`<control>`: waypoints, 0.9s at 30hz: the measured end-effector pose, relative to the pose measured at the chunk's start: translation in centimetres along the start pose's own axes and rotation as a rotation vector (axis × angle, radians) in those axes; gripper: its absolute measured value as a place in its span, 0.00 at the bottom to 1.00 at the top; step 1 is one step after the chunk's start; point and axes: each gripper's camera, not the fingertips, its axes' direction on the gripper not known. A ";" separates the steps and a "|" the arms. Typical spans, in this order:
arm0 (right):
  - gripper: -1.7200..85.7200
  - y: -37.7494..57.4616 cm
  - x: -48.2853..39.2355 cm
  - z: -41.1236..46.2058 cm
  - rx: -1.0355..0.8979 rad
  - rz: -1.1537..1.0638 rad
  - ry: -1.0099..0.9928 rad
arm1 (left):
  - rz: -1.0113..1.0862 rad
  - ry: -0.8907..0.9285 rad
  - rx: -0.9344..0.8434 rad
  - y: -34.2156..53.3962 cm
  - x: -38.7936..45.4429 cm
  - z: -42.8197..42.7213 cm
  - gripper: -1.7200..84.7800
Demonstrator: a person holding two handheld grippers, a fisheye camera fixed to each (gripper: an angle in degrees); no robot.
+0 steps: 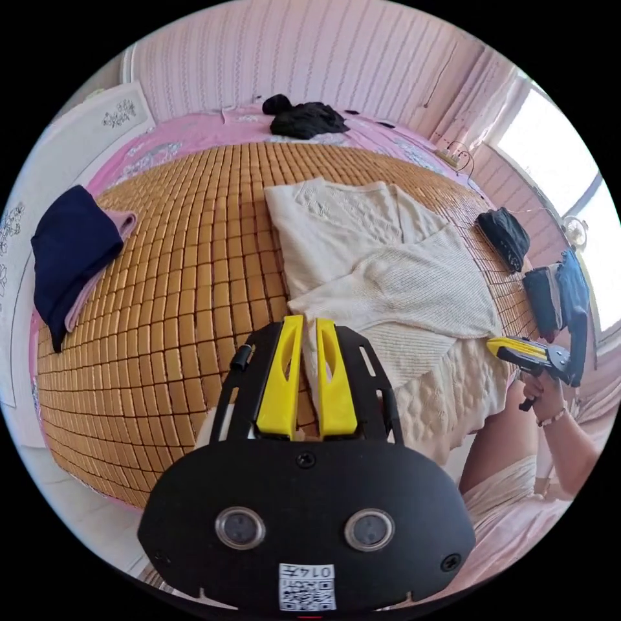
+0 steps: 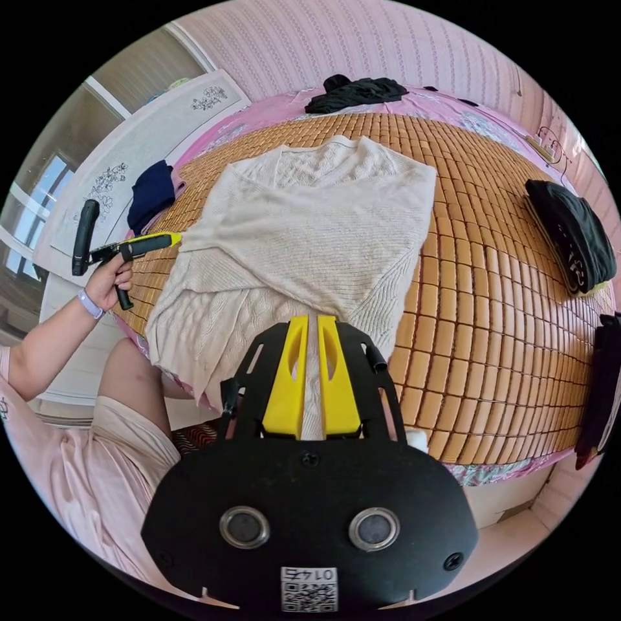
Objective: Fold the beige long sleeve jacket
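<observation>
Beige knit jacket (image 2: 304,220) spread on the bamboo mat (image 2: 504,310), sleeves crossed over the body, hem overhanging the near edge; long axis running away; left gripper (image 1: 309,323) and right gripper (image 2: 309,320) near-shut, empty, poised equally near above the hem.

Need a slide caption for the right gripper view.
Right tongs above the beige jacket, sleeves folded in, on a bamboo mat; left tongs at its edge.
</observation>
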 end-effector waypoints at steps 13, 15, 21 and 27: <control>0.18 -14.6 10.0 1.5 0.137 0.117 0.178 | -0.090 0.149 0.085 -9.7 -8.3 -1.7 0.10; 0.18 -17.1 13.0 2.9 0.107 0.240 0.167 | -0.083 0.136 0.067 -11.8 -8.4 -1.0 0.10; 0.08 -19.9 16.5 4.8 0.036 0.359 0.080 | -0.226 0.239 0.012 -16.0 -9.4 2.0 0.13; 0.03 -17.8 17.0 0.1 0.233 0.225 -0.114 | -0.228 0.365 0.086 -14.7 -10.2 -0.2 0.04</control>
